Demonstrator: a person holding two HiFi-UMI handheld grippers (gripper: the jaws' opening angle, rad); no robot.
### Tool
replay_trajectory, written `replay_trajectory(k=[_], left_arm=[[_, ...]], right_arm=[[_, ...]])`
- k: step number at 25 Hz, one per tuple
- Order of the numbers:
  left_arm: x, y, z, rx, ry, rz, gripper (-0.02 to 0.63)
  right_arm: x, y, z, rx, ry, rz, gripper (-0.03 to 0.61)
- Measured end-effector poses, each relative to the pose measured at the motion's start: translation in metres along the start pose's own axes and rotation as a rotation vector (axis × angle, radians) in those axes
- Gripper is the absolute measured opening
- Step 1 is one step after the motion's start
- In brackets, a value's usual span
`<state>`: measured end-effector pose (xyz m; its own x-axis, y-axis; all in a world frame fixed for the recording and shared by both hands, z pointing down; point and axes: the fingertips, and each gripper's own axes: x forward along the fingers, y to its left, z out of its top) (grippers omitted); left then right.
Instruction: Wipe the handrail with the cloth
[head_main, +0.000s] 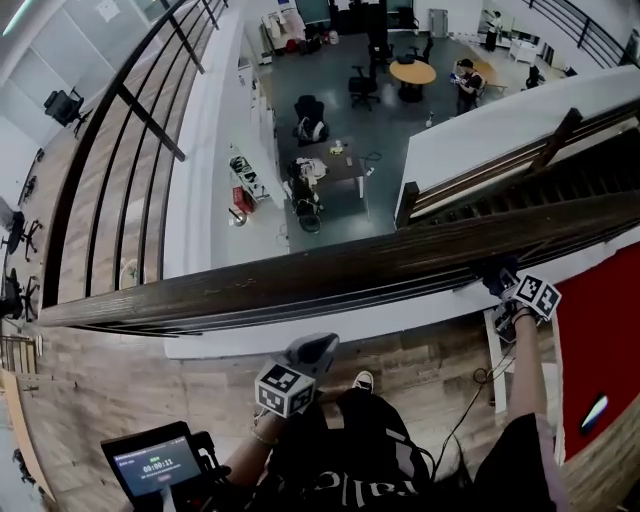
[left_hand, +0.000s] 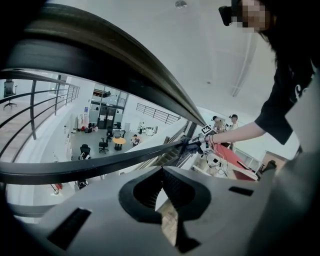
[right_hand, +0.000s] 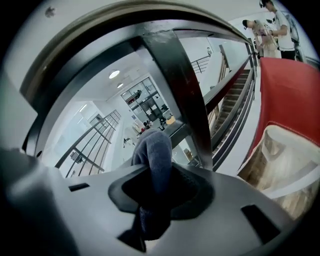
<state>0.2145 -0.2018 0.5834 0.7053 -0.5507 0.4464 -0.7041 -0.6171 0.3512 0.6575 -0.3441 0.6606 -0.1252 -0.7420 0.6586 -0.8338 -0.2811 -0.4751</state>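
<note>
Cloth (right_hand: 152, 155) clamped in right gripper (right_hand: 159, 172), at the wooden handrail (head_main: 300, 280) near its right end. Left gripper (left_hand: 162, 171) closed on nothing, below the rail. Wipe looks barely started; long stretch left.

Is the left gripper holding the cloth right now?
No, the left gripper has its jaws together on nothing; the cloth is clamped in the right gripper.

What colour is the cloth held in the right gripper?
Dark blue-grey cloth; clearest in the right gripper view.

Wooden landing floor (head_main: 120, 390); grey office floor (head_main: 392, 135), round table (head_main: 412, 72) below.
</note>
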Motion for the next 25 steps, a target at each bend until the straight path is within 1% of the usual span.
replay_trajectory(k=[3, 5, 9, 12, 14, 19, 23, 25], left_arm=[[-0.007, 0.014, -0.008, -0.012, -0.009, 0.030, 0.003], [-0.011, 0.020, -0.011, -0.022, -0.020, 0.046, 0.003], [-0.017, 0.027, -0.021, -0.032, -0.029, 0.061, 0.003], [-0.015, 0.029, -0.024, -0.041, -0.047, 0.062, 0.003], [-0.031, 0.035, -0.029, -0.043, -0.049, 0.060, 0.003], [-0.121, 0.070, -0.037, -0.048, -0.065, 0.040, 0.003], [-0.171, 0.099, -0.057, -0.086, -0.077, 0.020, 0.003], [-0.200, 0.113, -0.068, -0.090, -0.074, 0.012, 0.003]], right_arm=[[0.005, -0.012, 0.005, -0.018, -0.002, -0.026, 0.098], [0.006, -0.011, 0.005, -0.023, -0.009, -0.024, 0.098], [0.003, 0.011, -0.011, -0.037, -0.021, 0.039, 0.098], [-0.002, 0.031, -0.033, -0.056, -0.011, 0.094, 0.098], [-0.012, 0.059, -0.064, -0.056, 0.001, 0.128, 0.098], [-0.049, 0.172, -0.175, -0.068, 0.070, 0.195, 0.098], [-0.044, 0.248, -0.260, -0.076, 0.138, 0.248, 0.098], [-0.041, 0.290, -0.303, -0.095, 0.179, 0.276, 0.098]])
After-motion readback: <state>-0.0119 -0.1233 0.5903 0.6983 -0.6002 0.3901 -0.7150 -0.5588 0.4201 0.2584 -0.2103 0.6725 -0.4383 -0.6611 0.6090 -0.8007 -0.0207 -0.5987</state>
